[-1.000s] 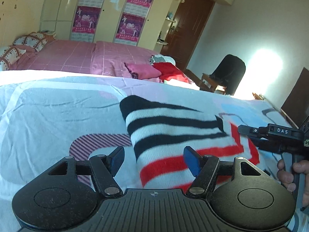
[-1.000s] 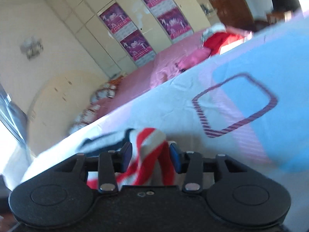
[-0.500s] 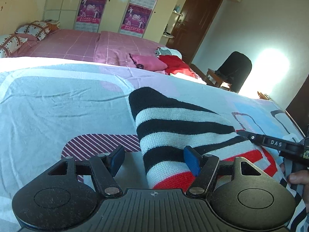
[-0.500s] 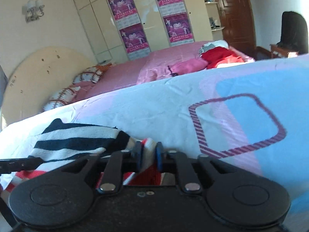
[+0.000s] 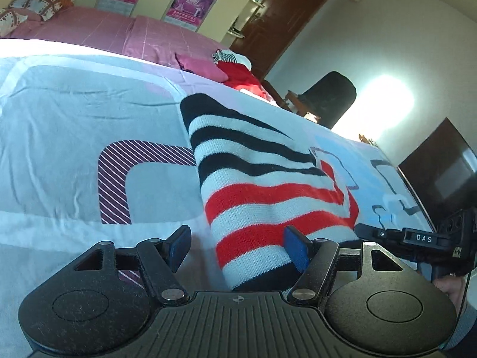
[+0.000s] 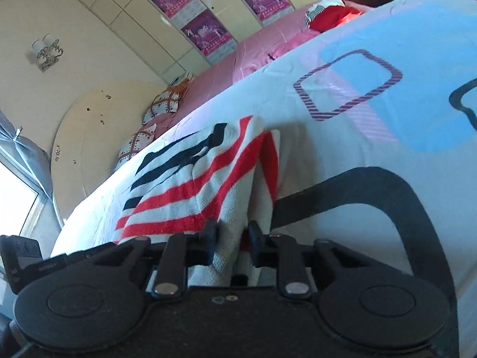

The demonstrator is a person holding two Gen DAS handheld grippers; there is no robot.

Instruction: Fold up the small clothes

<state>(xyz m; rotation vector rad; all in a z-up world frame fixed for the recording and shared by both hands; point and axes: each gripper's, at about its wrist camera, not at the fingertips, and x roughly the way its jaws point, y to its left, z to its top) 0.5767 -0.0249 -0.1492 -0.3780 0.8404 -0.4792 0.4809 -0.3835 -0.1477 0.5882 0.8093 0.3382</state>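
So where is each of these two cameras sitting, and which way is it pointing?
Left wrist view: sits on the left gripper, looking along its open fingers over the striped knit garment on the bedsheet; the right gripper and a bit of hand show at right.
Right wrist view: sits on the right gripper, whose jaws have just been closing and pinch the garment's edge, facing the wardrobe.
Shared: the garment, sheet, pink bed and posters.

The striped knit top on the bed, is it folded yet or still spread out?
Partly folded. The striped knit top lies doubled, one black-striped layer over the red stripes. The right gripper pinches its edge; its fingers have just been closing.
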